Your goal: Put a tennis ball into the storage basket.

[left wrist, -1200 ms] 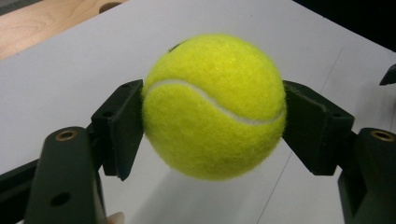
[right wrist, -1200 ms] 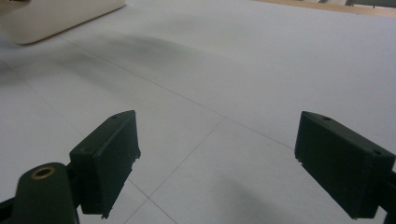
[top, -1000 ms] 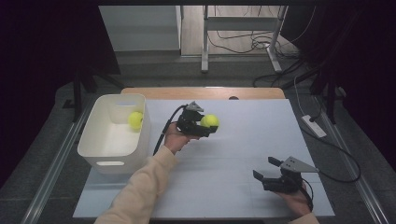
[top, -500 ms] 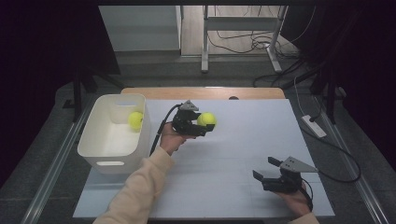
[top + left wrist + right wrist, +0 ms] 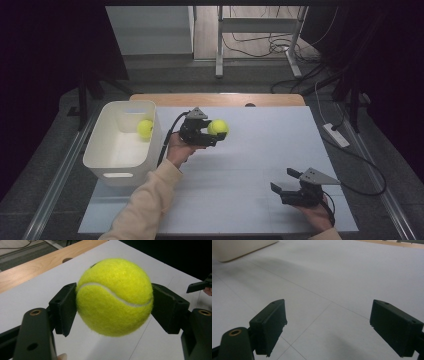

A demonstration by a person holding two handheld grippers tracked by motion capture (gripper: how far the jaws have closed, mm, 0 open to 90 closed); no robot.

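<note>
Yellow felt is pinched squarely between both jaws of the left gripper: the ball is held clear of the table, near its far edge and just beside the bin at the far left corner. A second ball is seen lying inside that bin. The step in hand is judged to be carrying the held ball over the bin's near wall; it is best lifted above the rim, centred over the open floor, and released low so that a bounce out is avoided. The right gripper is held spread and empty near the table's near right corner.
</note>
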